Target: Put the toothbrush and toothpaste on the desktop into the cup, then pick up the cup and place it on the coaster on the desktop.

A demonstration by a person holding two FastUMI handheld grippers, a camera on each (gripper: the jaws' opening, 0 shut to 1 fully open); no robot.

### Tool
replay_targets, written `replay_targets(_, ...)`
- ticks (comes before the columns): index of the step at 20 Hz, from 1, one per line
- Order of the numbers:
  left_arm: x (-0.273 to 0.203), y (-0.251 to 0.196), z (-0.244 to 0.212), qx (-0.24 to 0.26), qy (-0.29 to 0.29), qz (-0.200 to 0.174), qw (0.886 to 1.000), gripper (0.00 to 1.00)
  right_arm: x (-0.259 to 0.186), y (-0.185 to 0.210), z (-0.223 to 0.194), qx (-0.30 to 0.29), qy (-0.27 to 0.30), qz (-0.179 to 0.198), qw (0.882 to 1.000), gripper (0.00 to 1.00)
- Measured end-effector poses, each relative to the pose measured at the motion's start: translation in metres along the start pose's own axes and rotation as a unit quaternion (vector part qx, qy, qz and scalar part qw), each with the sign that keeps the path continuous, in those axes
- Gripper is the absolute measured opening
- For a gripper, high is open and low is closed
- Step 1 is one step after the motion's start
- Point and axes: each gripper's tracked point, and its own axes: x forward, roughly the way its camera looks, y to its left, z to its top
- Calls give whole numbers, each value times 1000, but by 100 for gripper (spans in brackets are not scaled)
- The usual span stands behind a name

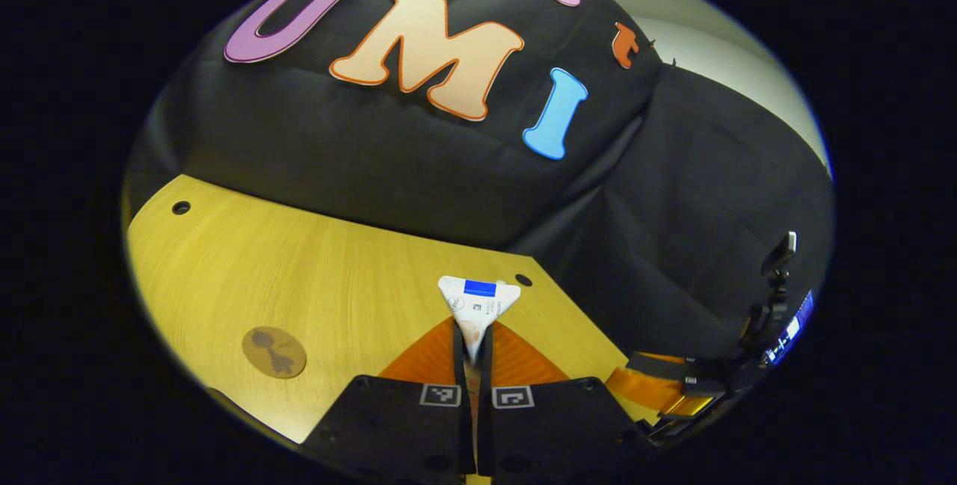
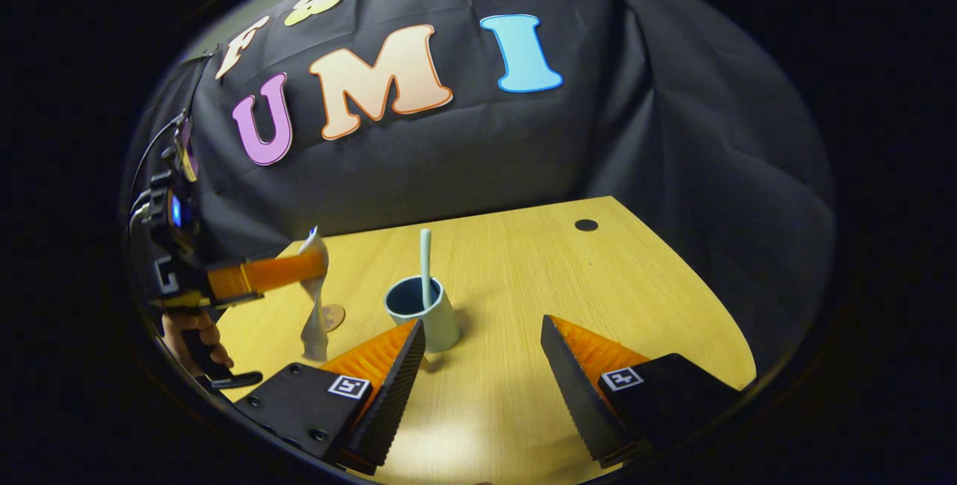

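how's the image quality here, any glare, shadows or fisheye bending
Right gripper view: a pale glare patch on the desktop between the right gripper fingers, the cup casts a soft shadow rightward, and the desk edge bows. Left gripper view: toothpaste sharp, coaster dimmer, the desk edges curve.

Bench [image 2: 523, 276]: light wood-grain top with round holes near its far corners – one hole [image 2: 586, 225] at the far right. Black cloth wall [image 2: 448, 164] hangs creased behind and beside the bench. A pale plain wall [image 1: 710, 59] shows above the cloth.
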Motion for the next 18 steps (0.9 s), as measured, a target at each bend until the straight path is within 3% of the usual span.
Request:
replay_targets(6, 47, -18, 41, -4, -56, -40, 998, 1, -12, -30, -19, 15, 18, -40, 999, 96)
replay_targets(12, 76, -16, 39, -31, -69, -49, 996, 1, -19, -41, -36, 11, 37, -62, 997, 96)
replay_targets(18, 92, -16, 24, 21, -71, -46, 996, 1, -20, -42, -54, 7, 59, -71, 996, 97)
